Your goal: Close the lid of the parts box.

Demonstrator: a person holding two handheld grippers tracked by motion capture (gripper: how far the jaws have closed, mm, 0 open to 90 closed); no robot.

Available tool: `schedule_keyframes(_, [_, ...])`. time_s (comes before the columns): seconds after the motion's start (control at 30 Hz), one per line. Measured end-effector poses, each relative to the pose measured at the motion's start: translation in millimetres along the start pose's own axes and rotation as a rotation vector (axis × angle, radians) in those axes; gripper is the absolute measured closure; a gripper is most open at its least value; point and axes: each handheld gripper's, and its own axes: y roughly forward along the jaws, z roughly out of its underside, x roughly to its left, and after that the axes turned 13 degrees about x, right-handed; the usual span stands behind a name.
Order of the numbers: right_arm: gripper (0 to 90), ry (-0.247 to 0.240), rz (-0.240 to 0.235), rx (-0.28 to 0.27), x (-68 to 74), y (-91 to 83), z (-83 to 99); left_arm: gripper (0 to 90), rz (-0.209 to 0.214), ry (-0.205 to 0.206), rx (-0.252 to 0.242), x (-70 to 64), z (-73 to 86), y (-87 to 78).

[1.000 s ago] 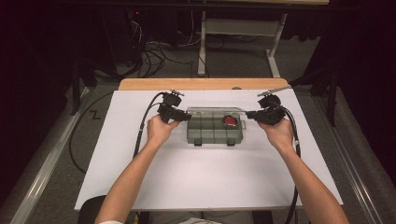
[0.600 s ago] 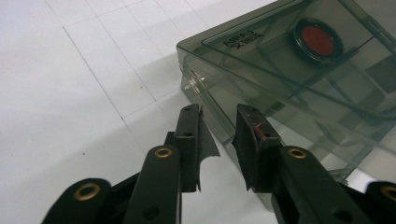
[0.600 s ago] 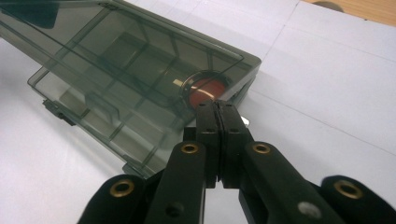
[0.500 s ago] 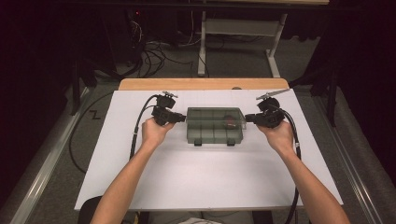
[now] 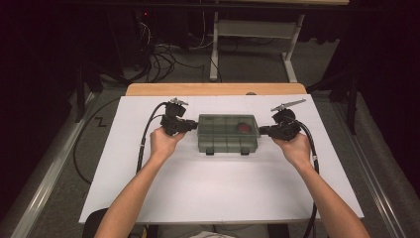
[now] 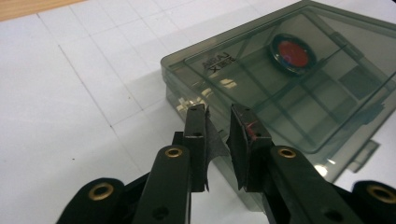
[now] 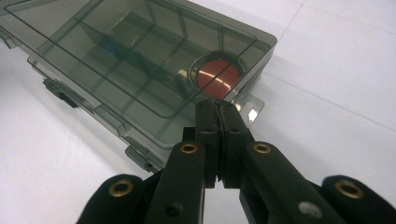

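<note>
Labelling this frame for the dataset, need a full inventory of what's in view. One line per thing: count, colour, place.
compartment box: 1, smoky grey see-through, lid shut, middle of the sheet between the two grippers
round piece: 1, red in a dark ring, inside the box at its far right compartment
sheet: 1, white with a faint grid, covers the table top
table: 1, light wood, far edge bare beyond the sheet
stand: 1, pale metal frame, on the floor beyond the table
cables: several, black, on the floor beyond the table
left gripper: 1, black, at the box's left end, jaws slightly apart
right gripper: 1, black, at the box's right end, jaws together
forearms: 2, bare, from the bottom edge
</note>
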Motion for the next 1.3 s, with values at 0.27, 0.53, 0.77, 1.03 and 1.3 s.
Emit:
schedule_keyframes(0.27, [90.0,-0.003,-0.010,0.005,0.6,5.8,5.2,77.1,-0.004,0.020,-0.016,-8.0,3.0,0.7])
schedule_keyframes(0.53, [90.0,0.003,-0.018,0.008,-0.1,10.0,9.1,76.5,-0.003,0.054,-0.002,-16.4,5.8,5.7])
schedule_keyframes(0.77, [90.0,-0.009,-0.025,0.004,1.1,12.1,10.5,76.6,-0.005,0.072,0.004,-21.5,7.7,10.5])
schedule_keyframes(1.03, [90.0,-0.004,-0.033,0.008,0.8,16.5,13.4,75.9,-0.020,0.101,0.018,-28.5,8.4,15.4])
schedule_keyframes(1.3, [90.0,-0.022,-0.043,0.003,2.9,17.7,15.4,75.9,-0.039,0.116,0.034,-32.0,9.0,19.6])
